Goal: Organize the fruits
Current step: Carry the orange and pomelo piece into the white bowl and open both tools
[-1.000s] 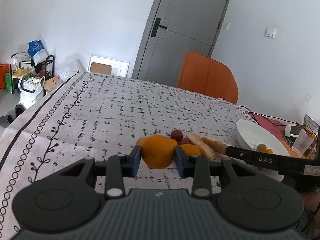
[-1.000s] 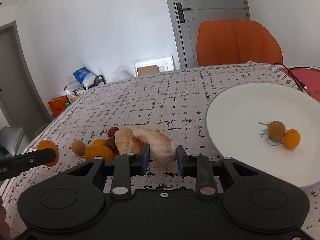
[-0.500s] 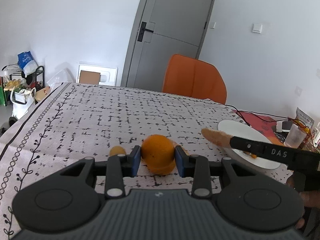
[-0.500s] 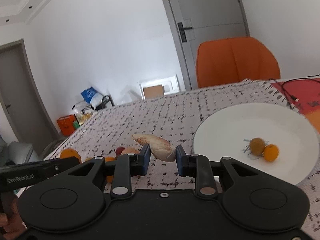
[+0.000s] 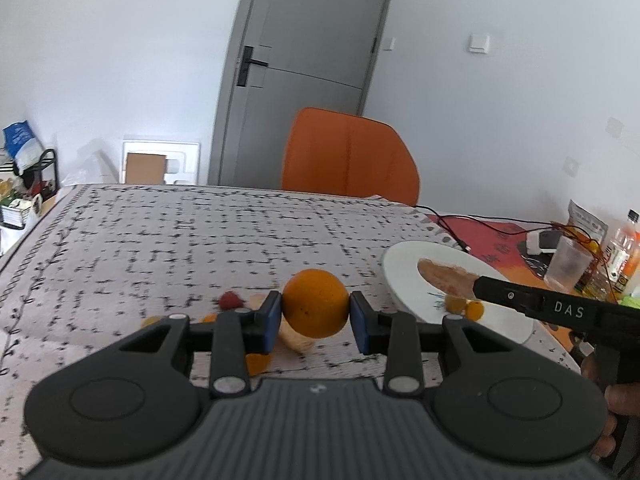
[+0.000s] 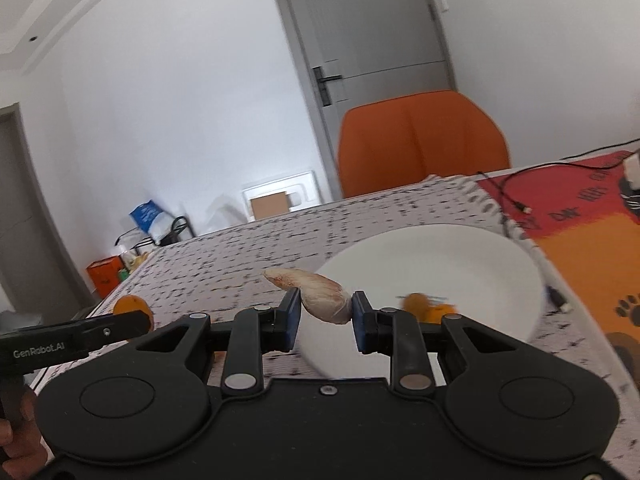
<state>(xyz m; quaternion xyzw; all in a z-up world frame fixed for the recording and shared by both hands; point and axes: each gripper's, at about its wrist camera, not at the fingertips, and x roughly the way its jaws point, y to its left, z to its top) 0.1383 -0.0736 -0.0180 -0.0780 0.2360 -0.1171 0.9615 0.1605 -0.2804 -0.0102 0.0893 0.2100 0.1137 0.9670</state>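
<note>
The left gripper (image 5: 316, 316) clamps a round orange fruit (image 5: 316, 303); only its view shows loose fruit on the patterned tablecloth (image 5: 160, 248). The right gripper (image 6: 326, 316) pinches a pale pink peeled pomelo segment (image 6: 316, 294), its long axis running up-left from the jaws, over the white round plate (image 6: 460, 268)

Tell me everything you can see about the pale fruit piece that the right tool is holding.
The pale fruit piece looks like a peeled citrus segment, perhaps pomelo: long and curved, with a whitish membrane and pinkish flesh showing at its pointed end. The right tool is shut on its thick end, one pad on each side, and the tapered end sticks out forward and to the left. It is in the air, touching nothing else. In the left wrist view it hangs over the white plate.
</note>
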